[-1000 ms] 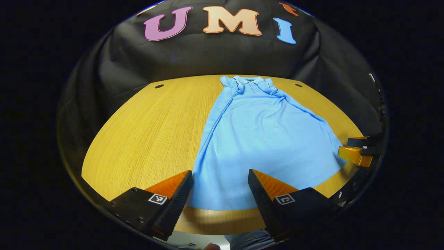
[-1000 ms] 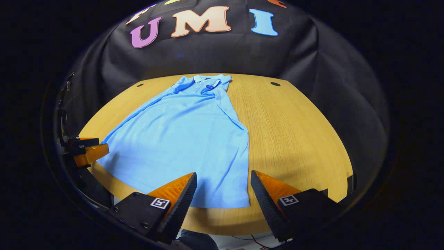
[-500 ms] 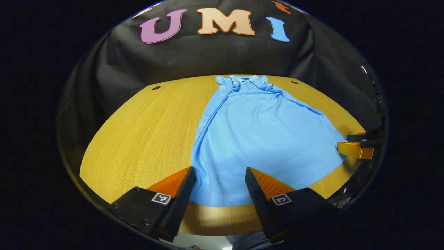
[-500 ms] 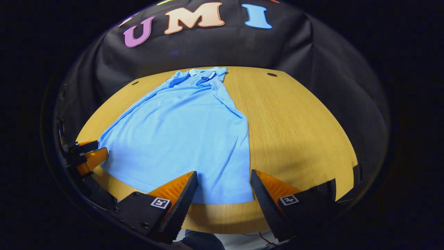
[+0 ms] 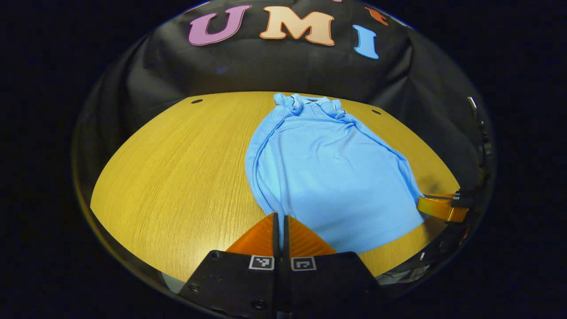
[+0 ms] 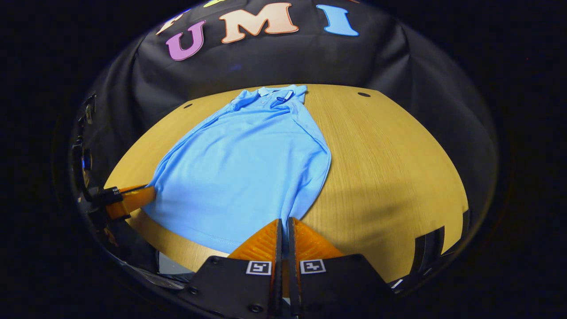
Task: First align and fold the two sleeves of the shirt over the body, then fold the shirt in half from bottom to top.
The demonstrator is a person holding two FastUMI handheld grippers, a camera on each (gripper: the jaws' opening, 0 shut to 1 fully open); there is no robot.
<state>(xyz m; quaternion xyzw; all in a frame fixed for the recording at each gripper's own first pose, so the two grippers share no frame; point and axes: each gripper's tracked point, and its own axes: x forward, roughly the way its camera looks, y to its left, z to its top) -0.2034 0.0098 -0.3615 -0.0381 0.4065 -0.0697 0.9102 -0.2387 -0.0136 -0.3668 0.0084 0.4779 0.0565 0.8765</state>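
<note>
A light blue polo shirt (image 5: pixel 328 173) (image 6: pixel 248 164) lies flat on the wooden table (image 5: pixel 177 164) (image 6: pixel 390 168), collar at the far edge, sleeves folded in over the body. My left gripper (image 5: pixel 279 217) is shut on the shirt's near left hem corner. My right gripper (image 6: pixel 283 221) is shut on the near right hem corner. Both corners are lifted slightly, and the hem between them curves. The right gripper also appears at the right edge of the left gripper view (image 5: pixel 438 206). The left gripper appears at the left edge of the right gripper view (image 6: pixel 133 199).
Black cloth hangs behind the table as the booth's wall. Small dark holes sit in the tabletop near the far corners (image 5: pixel 195 101) (image 6: pixel 364 94). Bare wood stretches left of the shirt in the left gripper view and right of it in the right gripper view.
Both grippers went from open above the hem to shut on its corners. The shirt's side edges have drawn inward and the lower hem has risen off the table edge.
</note>
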